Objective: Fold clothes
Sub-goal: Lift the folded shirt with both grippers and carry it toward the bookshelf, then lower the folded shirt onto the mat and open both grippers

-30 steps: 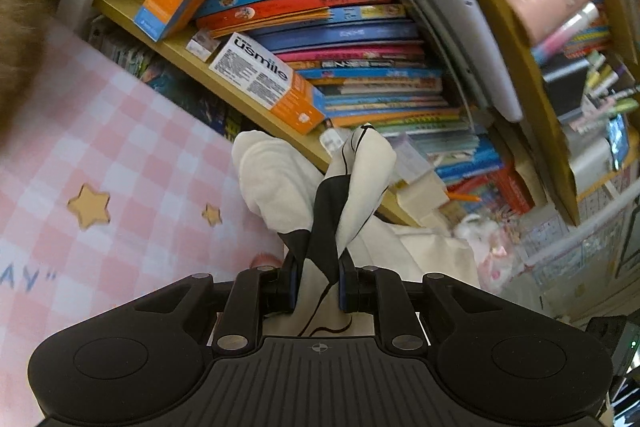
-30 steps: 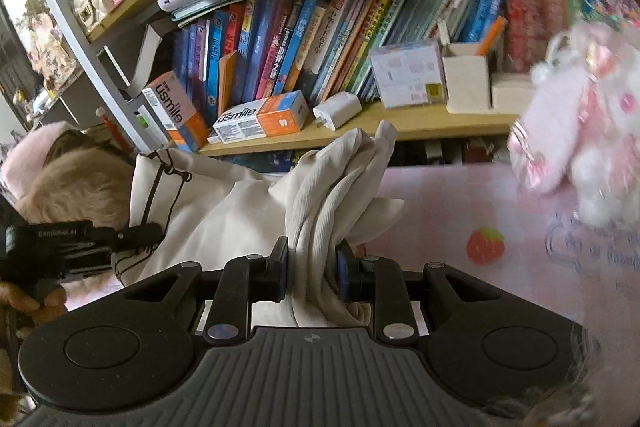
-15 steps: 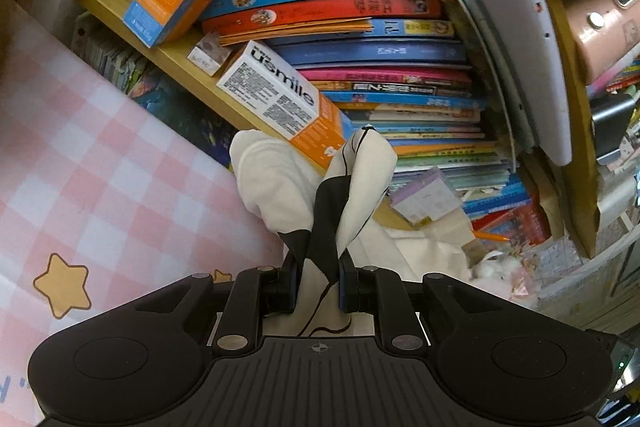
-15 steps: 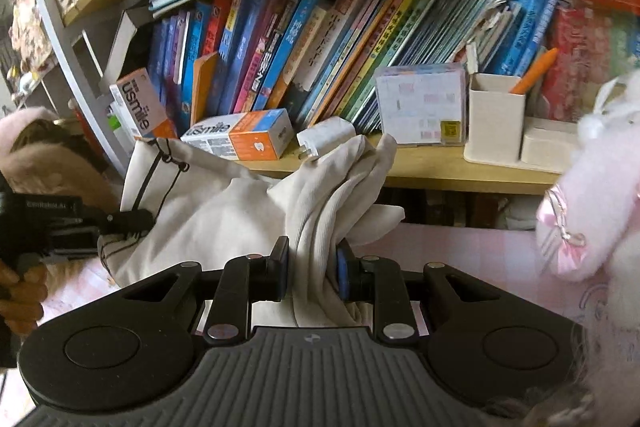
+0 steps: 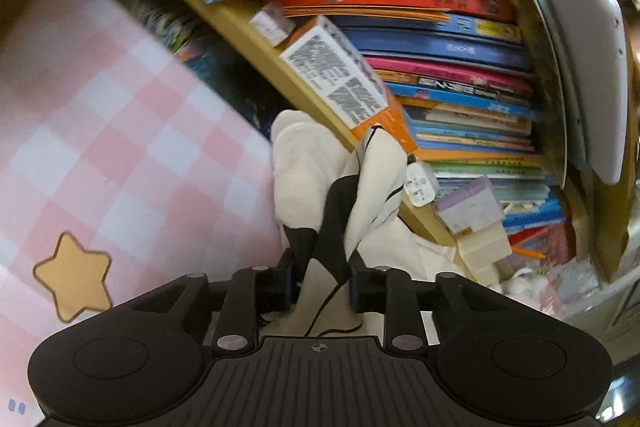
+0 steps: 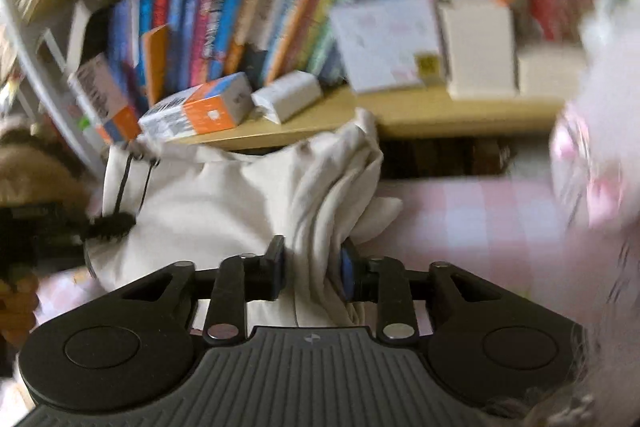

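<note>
A cream garment point(image 6: 224, 203) with black trim and a black drawstring hangs stretched between my two grippers above the pink checked cloth point(image 5: 120, 155). My left gripper point(image 5: 322, 283) is shut on a bunched cream and black corner of the garment point(image 5: 376, 171). My right gripper point(image 6: 312, 271) is shut on a thick bunch of cream fabric. In the right wrist view the left gripper point(image 6: 108, 225) shows at the far left, pinching the garment's drawstring end. Both views are blurred by motion.
A wooden bookshelf point(image 5: 256, 39) packed with books and orange-white boxes point(image 6: 196, 111) stands close behind the garment. A pink plush toy point(image 6: 596, 163) sits at the right. A brown furry thing point(image 6: 36, 163) lies at the left. The cloth carries a star print point(image 5: 74, 275).
Both grippers have carried the held garment closer to the bookshelf, which now fills more of each view. The grip on the fabric is unchanged.
</note>
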`<control>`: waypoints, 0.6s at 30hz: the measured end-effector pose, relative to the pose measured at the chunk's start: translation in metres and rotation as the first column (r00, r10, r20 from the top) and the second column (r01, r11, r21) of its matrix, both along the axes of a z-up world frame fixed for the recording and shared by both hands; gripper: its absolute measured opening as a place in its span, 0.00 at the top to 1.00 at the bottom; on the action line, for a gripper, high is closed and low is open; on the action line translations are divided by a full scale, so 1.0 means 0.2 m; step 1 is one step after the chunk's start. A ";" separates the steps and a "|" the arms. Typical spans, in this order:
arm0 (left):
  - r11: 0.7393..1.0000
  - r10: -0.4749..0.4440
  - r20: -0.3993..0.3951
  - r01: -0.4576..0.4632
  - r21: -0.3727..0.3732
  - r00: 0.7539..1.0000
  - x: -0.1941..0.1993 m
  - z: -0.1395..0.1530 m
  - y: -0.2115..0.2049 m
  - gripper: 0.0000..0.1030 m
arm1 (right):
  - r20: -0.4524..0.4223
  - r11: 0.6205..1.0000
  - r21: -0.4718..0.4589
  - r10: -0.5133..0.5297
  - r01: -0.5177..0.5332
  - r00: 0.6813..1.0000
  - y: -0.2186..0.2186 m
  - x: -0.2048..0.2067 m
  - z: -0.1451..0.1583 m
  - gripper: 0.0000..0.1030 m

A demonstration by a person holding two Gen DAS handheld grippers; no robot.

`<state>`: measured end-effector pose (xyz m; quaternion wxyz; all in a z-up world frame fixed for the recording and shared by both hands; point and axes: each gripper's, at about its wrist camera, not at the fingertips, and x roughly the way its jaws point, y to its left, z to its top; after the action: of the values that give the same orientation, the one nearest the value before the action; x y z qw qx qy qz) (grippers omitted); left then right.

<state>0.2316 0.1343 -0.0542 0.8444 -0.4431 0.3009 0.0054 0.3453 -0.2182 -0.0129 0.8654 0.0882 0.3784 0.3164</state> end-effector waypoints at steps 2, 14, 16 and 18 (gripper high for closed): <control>1.000 0.015 -0.007 -0.015 0.007 1.000 -0.01 0.00 0.00 0.63 | -0.031 0.999 0.035 -0.034 0.035 0.999 -0.04 0.00 -0.01 0.60; 0.997 0.067 0.000 -0.067 0.022 0.998 -0.14 0.01 0.02 0.68 | -0.186 0.971 0.155 -0.151 0.181 0.971 -0.20 -0.03 -0.01 0.74; 0.997 0.074 0.004 -0.075 0.020 0.997 -0.14 0.01 0.02 0.67 | -0.190 0.974 0.139 -0.150 0.178 0.970 -0.18 -0.02 -0.03 0.74; 0.997 0.074 0.002 -0.074 0.035 0.997 -0.14 0.02 0.01 0.66 | -0.188 0.975 0.134 -0.153 0.180 0.970 -0.17 -0.01 -0.04 0.74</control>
<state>0.2034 0.1371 -0.0509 0.8514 -0.4392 0.2838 0.0416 0.3435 -0.2526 -0.0209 0.8427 0.2125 0.4201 0.2612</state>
